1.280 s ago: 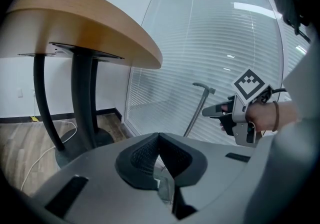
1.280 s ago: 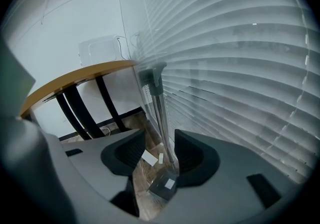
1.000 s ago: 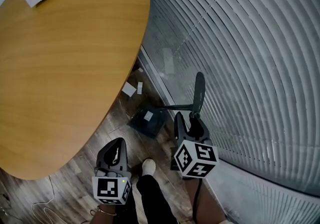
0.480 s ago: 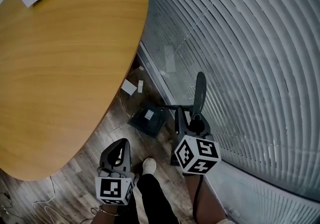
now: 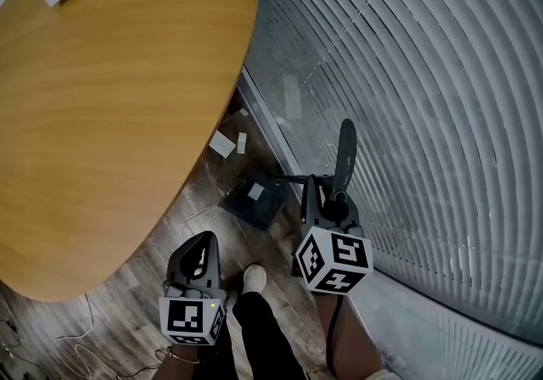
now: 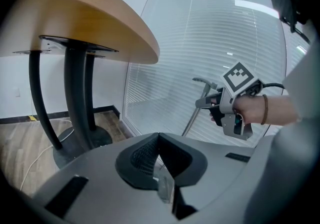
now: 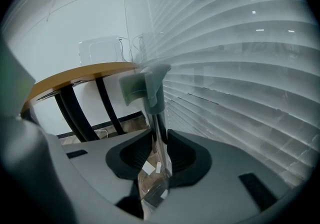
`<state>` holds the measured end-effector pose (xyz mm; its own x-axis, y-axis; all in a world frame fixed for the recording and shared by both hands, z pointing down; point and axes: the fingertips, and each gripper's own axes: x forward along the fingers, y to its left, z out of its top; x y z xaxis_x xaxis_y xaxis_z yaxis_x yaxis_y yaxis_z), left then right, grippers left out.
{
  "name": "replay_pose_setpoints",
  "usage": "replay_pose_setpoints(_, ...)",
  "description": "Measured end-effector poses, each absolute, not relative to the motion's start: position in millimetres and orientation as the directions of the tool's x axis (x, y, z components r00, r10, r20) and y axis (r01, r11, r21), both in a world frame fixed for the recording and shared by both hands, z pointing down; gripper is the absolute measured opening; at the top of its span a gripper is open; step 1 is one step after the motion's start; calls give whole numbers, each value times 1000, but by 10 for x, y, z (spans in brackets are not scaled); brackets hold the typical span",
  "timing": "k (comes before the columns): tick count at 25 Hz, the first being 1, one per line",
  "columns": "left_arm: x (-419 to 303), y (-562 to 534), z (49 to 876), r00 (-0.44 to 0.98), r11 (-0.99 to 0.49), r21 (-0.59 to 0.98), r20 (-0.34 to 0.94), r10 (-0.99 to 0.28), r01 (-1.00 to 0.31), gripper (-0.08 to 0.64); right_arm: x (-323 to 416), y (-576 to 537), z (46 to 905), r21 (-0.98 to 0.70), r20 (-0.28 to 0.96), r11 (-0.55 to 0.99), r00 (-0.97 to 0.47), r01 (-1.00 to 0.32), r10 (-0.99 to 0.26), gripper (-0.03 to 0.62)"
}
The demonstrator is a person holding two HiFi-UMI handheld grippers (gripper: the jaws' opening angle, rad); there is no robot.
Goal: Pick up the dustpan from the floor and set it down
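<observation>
A dark dustpan (image 5: 251,203) stands on the wood floor by the glass wall, a white paper scrap lying in it. Its thin pole rises to a grey-green handle (image 5: 344,149), also seen in the right gripper view (image 7: 146,87). My right gripper (image 5: 318,198) has just been closing its jaws, and its pads now press on the pole (image 7: 159,135) below the handle. The left gripper view shows that right gripper (image 6: 212,101) on the slanted pole. My left gripper (image 5: 198,247) hangs lower left, away from the dustpan, shut on nothing (image 6: 160,144).
A round wooden table (image 5: 110,90) on black legs (image 6: 75,98) fills the left. The glass wall with blinds (image 5: 424,115) runs along the right. Paper scraps (image 5: 223,145) lie beyond the pan. A shoe (image 5: 252,278) is between the grippers, and a white cable (image 5: 81,332) lies lower left.
The right gripper's jaws, wide apart a second ago, have closed onto the dustpan's pole. The left gripper has stayed where it was.
</observation>
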<state>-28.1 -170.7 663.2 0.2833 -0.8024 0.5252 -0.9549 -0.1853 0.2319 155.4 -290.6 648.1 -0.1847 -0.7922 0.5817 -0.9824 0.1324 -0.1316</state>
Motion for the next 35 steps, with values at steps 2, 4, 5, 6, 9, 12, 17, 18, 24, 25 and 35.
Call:
replay_pose_setpoints(2,-272,-1690,6637,283,-185,231,528,-801,-955,15,1561,-2896,6479,-122,583,136,-182,-983,-792,109)
replay_pose_setpoints(4,-267,-1670,6635,281,-183,230,528,-801,-956,15,1568,-2875,6480,-112,588,139,-179,-984,-789,107)
replay_pose_setpoints(5,-269,-1657,6631,279,-180,230,528,-802,-956,16,1567,-2858,6483,-106,591,142,-177,-984,-787,106)
replay_pose_setpoints(6,-270,-1640,6626,276,-178,230,527,-803,-957,16,1568,-2836,6488,-100,595,145,-176,-984,-784,104)
replay_pose_setpoints(9,-249,-1580,6610,270,-172,227,526,-807,-958,15,1605,-2760,6496,-91,600,149,-174,-985,-781,103)
replay_pose_setpoints(12,-250,-1541,6582,257,-160,223,523,-813,-962,15,1627,-2696,6464,-94,597,150,-176,-984,-782,101)
replay_pose_setpoints(17,-315,-1445,6401,231,-125,233,513,-826,-964,15,1520,-2545,6240,-78,587,191,-200,-978,-784,101)
replay_pose_setpoints(18,-307,-1421,6348,230,-123,236,510,-829,-964,15,1508,-2513,6177,-77,584,198,-205,-977,-786,101)
replay_pose_setpoints(24,-307,-1346,5809,227,-110,263,469,-853,-958,15,1397,-2386,5569,-59,536,247,-239,-967,-809,98)
replay_pose_setpoints(25,-329,-1385,5698,222,-104,269,459,-860,-958,15,1364,-2413,5438,-58,519,256,-248,-965,-818,98)
replay_pose_setpoints(35,-522,-1534,4254,131,-63,198,351,-927,-978,15,1354,-2319,3950,-49,412,310,-302,-949,-860,97)
